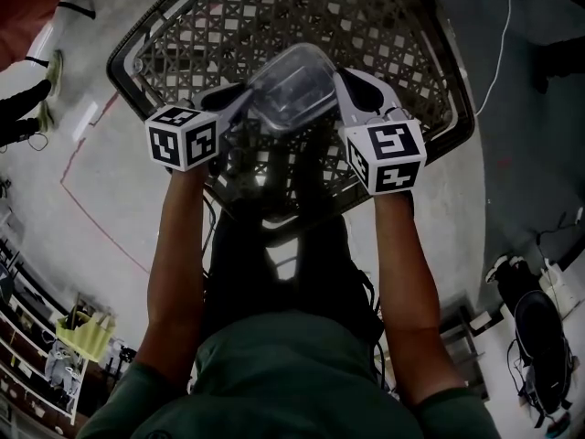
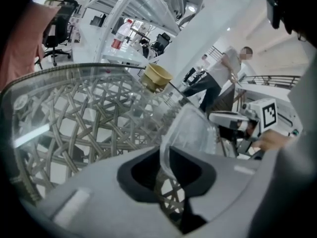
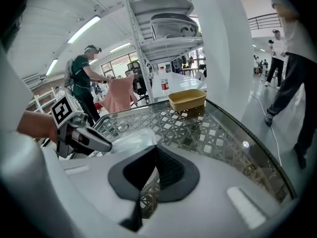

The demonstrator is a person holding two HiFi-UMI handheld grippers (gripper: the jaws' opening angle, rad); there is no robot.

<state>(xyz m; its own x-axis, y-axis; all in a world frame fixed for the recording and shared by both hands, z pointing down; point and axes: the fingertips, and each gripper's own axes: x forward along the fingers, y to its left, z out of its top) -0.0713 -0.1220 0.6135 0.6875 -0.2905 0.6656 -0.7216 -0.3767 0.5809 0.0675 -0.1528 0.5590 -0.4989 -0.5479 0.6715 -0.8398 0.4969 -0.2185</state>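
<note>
A clear plastic container [image 1: 291,85] hangs between both grippers over a glass-topped woven table [image 1: 402,26]. My left gripper [image 1: 239,99] is shut on its left rim. The left gripper view shows the thin clear wall [image 2: 188,133] running down into the closed jaws of that gripper [image 2: 166,175]. My right gripper [image 1: 352,90] is shut on the opposite rim. In the right gripper view the container [image 3: 131,138] lies just left of that gripper's [image 3: 151,177] closed jaws, with the left gripper [image 3: 81,135] beyond it.
A yellow tub [image 3: 187,100] sits at the far side of the table [image 3: 213,133]. A metal shelving rack [image 3: 163,29] stands behind it. People stand around. On the floor lie a white cable [image 1: 498,53], a backpack [image 1: 539,337] and a red line [image 1: 82,199].
</note>
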